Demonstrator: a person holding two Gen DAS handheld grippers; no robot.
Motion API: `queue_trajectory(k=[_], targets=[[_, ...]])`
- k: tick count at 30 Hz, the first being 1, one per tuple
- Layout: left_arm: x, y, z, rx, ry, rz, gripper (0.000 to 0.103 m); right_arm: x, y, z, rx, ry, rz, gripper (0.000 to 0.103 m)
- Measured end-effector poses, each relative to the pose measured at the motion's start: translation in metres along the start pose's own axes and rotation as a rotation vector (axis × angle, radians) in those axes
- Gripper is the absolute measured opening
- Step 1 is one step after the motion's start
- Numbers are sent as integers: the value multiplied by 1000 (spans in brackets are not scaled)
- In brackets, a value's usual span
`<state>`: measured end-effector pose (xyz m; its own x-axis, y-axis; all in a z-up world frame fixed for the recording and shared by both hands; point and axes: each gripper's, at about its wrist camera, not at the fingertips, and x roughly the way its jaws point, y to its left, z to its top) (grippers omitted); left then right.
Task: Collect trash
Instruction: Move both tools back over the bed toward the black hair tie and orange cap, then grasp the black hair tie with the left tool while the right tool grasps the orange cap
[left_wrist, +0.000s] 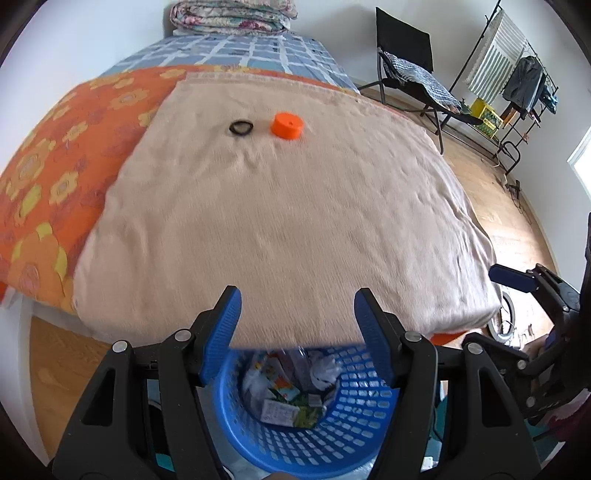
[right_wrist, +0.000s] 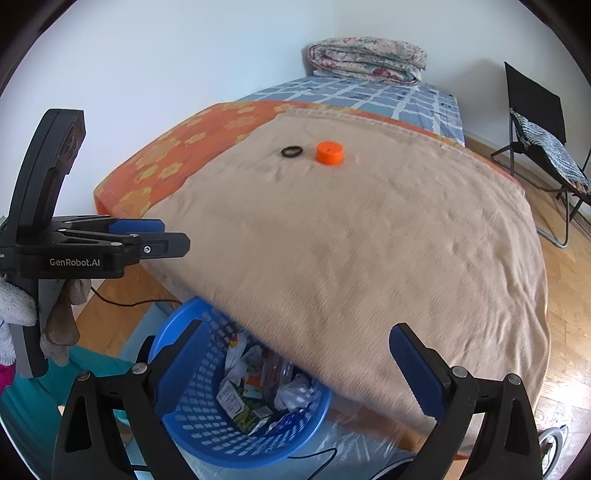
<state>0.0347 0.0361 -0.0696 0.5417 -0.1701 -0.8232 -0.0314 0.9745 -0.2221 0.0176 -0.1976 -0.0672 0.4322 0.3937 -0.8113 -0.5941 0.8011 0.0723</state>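
Trash (left_wrist: 291, 387) is seen piled in the blue basket (left_wrist: 332, 439) on the floor at the bed's (left_wrist: 295, 221) near edge. An orange cap (left_wrist: 287, 126) and black ring (left_wrist: 241, 127) are left on the beige blanket, close together. Left gripper (left_wrist: 297, 295) and right gripper (right_wrist: 295, 339) are held spread and empty above the basket.

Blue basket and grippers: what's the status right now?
Both hand-held grippers open, empty. Blue basket holds trash. Orange cap, black ring on blanket.
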Motion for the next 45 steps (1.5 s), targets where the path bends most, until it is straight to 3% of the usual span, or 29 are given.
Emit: queue_trajectory(k=[11,17,23,26,30,33,38,45], targets=[[21,20,61,-16,-20,11,65,11,-38,51,57,-90,-9,99],[46,29,96,-24,-26,7,65,31,-60,86,102,-101,29,99],[79,37,128,0,-45,48,65,59,-72,119,95,-107,31,99],[93,41,140,-7,-44,45,59,76,-78,134,101,-102,41,94],[116,45,154,13,-47,58,58,99,-83,147,100,-95,61,93],[135,51,160,19,-28,67,47,117,-85,154,96,-83,82,90],[161,55,169,24,-16,67,47,146,-87,162,104,-57,95,89],[182,61,175,38,-21,121,45,173,-86,171,92,-50,91,89]])
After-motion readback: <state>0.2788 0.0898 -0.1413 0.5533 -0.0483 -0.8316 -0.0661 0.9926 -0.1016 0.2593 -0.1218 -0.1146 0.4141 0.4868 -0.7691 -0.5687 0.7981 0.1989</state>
